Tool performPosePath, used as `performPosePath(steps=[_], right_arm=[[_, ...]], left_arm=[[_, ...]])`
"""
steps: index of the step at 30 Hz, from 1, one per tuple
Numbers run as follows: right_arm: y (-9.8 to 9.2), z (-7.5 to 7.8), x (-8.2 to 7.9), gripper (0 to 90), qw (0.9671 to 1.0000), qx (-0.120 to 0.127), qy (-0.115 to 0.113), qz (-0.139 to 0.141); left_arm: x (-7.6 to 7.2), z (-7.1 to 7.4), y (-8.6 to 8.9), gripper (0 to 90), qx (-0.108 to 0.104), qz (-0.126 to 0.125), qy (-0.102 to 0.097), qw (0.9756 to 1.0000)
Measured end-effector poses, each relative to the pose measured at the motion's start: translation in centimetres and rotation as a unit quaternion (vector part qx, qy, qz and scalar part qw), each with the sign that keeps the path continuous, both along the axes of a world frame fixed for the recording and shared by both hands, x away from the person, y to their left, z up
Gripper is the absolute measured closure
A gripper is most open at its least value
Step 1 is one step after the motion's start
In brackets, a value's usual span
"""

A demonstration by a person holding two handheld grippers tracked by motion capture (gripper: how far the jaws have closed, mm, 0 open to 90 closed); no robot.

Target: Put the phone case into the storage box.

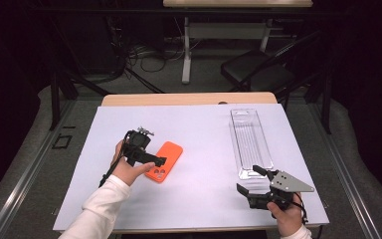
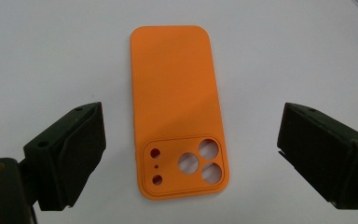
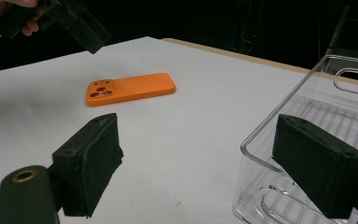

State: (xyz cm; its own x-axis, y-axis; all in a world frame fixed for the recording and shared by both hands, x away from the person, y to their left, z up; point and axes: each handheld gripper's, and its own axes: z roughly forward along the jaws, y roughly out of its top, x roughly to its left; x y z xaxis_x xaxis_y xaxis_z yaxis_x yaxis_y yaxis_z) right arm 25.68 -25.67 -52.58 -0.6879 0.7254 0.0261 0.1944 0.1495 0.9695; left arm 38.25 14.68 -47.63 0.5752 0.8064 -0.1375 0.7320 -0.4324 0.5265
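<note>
You have a matt, smooth orange case [image 2: 177, 107] that looks like soft plastic, lying on a matt white sheet [image 1: 199, 144]. The tray [image 3: 317, 121] is clear glossy plastic with ribs; the jaw pads look dull black and slightly rough.

White table [image 1: 199, 189] bears orange phone case [image 1: 164, 161] and clear tray [image 1: 250, 142].

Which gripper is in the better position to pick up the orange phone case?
Left. The left gripper hovers open right over the orange phone case; the right gripper is far off, beside the clear tray.
</note>
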Motion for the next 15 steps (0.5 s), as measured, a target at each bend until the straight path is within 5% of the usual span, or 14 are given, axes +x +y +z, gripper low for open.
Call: performPosePath(steps=[15], right_arm=[[0.0,0.0,0.0,14.4,1.0,0.0,0.001,0.001]], left_arm=[[1.6,-1.8,-1.3,9.1,0.012,0.001,0.006,0.9999]])
